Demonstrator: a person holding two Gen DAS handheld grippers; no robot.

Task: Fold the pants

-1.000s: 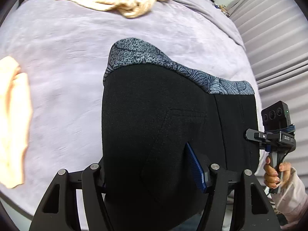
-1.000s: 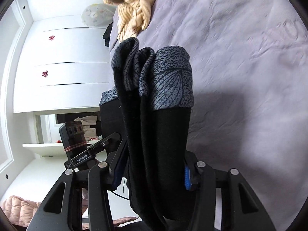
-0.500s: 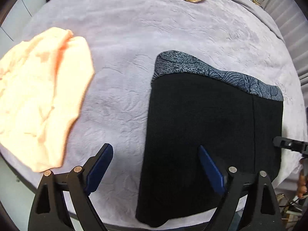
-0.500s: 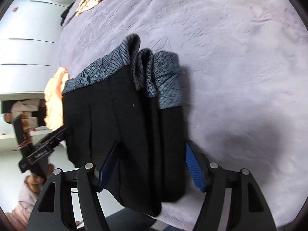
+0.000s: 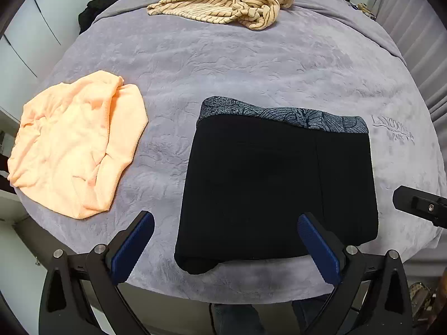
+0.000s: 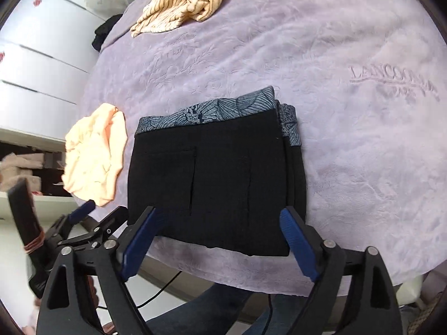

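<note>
A lilac blanket is spread across the bed. On it, at about 5 o'clock in the left wrist view, the folded black pants are laid flat – the patterned grey waistband turned toward 12 o'clock. An orange cloth is seen at 9 o'clock, well apart from the pants, and a striped beige garment at 12 o'clock. The left gripper is held wide open with nothing grasped; the right gripper is likewise spread wide and empty – its blue pads are seen just at the pants' near edge.
</note>
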